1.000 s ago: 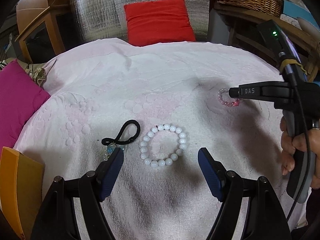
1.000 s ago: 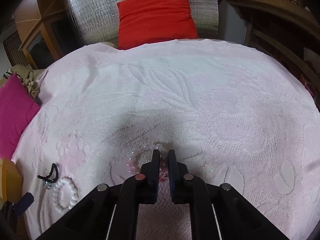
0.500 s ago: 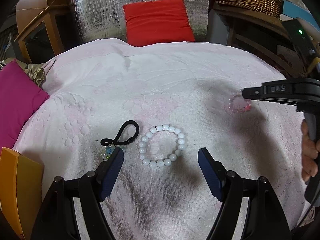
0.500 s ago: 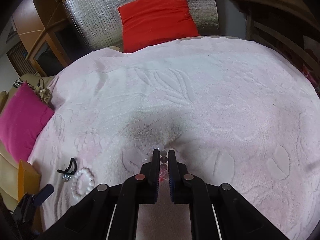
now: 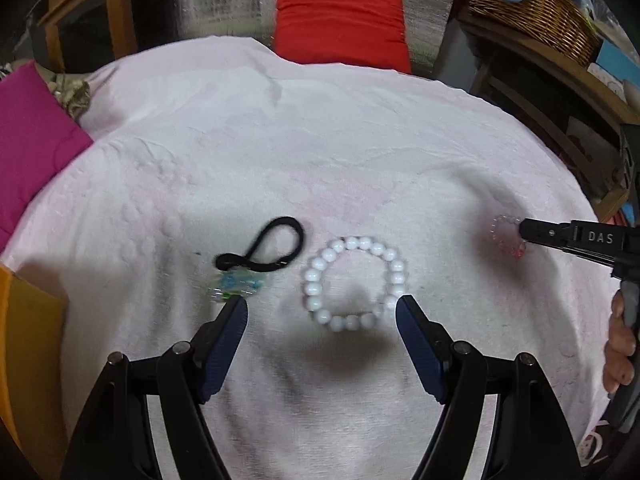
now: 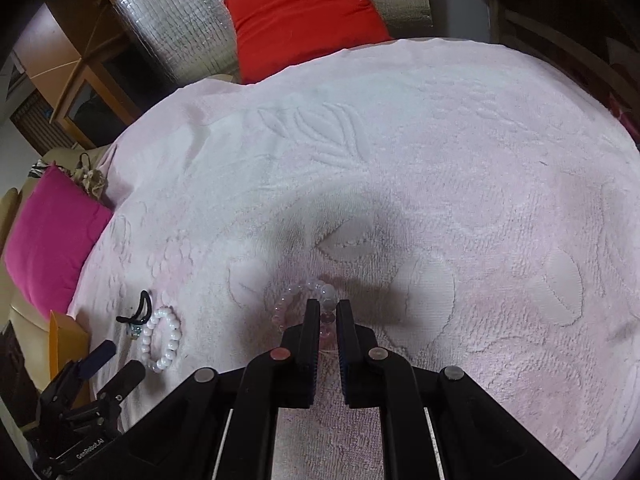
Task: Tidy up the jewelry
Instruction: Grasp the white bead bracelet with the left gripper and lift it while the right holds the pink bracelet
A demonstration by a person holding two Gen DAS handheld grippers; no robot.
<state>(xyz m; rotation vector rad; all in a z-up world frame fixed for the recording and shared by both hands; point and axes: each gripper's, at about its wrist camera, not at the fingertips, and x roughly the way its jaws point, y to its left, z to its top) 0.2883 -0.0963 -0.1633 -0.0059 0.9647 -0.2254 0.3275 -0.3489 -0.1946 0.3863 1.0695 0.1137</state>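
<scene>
A white bead bracelet [image 5: 354,283] lies flat on the pink towel [image 5: 320,152], just ahead of my open left gripper [image 5: 320,312]. A black hair tie [image 5: 272,246] with a blue-green charm [image 5: 238,283] lies to its left. My right gripper [image 6: 328,310] is shut on a pink translucent bead bracelet [image 6: 298,302] and holds it over the towel [image 6: 440,160]. In the left wrist view the pink bracelet [image 5: 506,236] hangs from the right gripper [image 5: 524,234] at the right. The right wrist view shows the white bracelet [image 6: 162,338], the hair tie [image 6: 140,310] and my left gripper [image 6: 108,364] at the lower left.
A red cushion [image 5: 340,24] leans on a silver quilted panel at the back. A magenta cushion [image 5: 32,140] lies at the left edge. An orange box [image 5: 28,344] stands at the near left. A wicker basket [image 5: 532,4] sits on a wooden shelf at the back right.
My right gripper has moved right and back with the pink bracelet, lifting it off the towel. My left gripper has edged closer to the white bracelet.
</scene>
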